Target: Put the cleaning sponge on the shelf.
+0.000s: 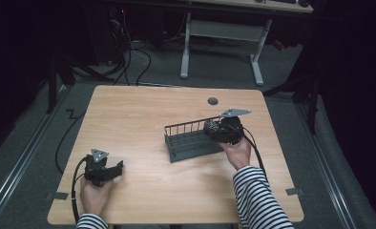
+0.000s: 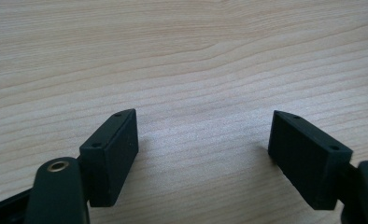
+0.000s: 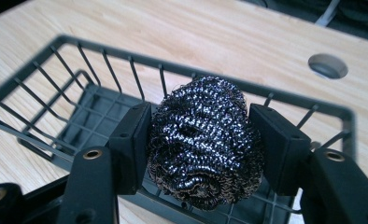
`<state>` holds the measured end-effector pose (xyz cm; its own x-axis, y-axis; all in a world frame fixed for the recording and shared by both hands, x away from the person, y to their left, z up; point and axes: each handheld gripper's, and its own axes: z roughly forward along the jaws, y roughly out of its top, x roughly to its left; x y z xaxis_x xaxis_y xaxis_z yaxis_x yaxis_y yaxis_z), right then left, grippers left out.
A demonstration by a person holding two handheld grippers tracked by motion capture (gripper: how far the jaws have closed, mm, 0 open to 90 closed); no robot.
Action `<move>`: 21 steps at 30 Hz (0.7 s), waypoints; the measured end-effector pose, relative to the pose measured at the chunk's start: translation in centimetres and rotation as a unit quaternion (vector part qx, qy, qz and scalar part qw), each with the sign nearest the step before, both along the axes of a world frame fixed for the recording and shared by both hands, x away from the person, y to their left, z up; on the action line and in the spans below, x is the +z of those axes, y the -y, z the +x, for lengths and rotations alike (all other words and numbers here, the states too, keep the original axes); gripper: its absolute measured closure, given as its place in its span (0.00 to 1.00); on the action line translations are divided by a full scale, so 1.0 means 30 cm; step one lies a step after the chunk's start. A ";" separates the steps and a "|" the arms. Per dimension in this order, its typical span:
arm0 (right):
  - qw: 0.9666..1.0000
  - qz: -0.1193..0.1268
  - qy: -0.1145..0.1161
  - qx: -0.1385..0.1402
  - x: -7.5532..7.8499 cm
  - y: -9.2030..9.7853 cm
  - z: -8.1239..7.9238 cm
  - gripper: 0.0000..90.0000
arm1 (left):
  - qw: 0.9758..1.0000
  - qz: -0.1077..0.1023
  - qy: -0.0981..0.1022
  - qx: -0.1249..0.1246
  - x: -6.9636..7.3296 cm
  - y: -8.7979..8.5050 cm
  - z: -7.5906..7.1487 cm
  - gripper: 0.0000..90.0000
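- The right hand [image 1: 237, 151] reached forward from a striped sleeve [image 1: 255, 198] and held the right gripper [image 1: 214, 129] over the right end of the wire basket [image 1: 192, 140], its grey plate [image 1: 235, 113] on top.
- In the right gripper view, the right gripper [image 3: 200, 140] had a steel scourer [image 3: 204, 140] between its jaws, both pads touching the scourer's sides, and the ball sat above the basket [image 3: 56, 107] floor, inside the rim.
- The left hand [image 1: 94, 193] rested near the table's front left corner, with the left gripper [image 1: 118, 168] low over the wood and pointing toward the middle of the table.
- In the left gripper view, the left gripper [image 2: 203, 144] stood wide apart with nothing between its jaws, just bare wood.
- The two hands were well apart, with the basket nearer the right one.
- The table [image 1: 143, 109] was light wood with a round cable hole [image 1: 213, 100] near its far edge.
- The room was dim: grey floor, cables [image 1: 129, 62] trailing behind the table, and a white-legged desk [image 1: 224, 43] farther back.
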<state>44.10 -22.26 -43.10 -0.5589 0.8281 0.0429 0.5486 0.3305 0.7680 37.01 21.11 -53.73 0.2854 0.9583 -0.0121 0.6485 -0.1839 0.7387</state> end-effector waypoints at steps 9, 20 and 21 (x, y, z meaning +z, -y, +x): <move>1.000 -0.015 -0.013 0.000 -0.031 -0.018 0.017 0.46 | 1.000 0.000 0.000 -0.002 0.000 0.001 0.001 0.27; 0.999 -0.025 -0.031 0.009 -0.059 -0.030 0.032 0.39 | 1.000 0.000 0.000 -0.002 0.000 0.001 0.001 0.27; 0.999 -0.025 -0.031 0.009 -0.059 -0.030 0.032 0.39 | 1.000 0.000 0.000 -0.002 0.000 0.001 0.001 0.27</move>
<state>45.07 -21.35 -44.87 -0.5716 0.8197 0.0363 0.5884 0.3786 0.7144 37.04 21.09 -53.73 0.2888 0.9573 -0.0121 0.6481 -0.1862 0.7384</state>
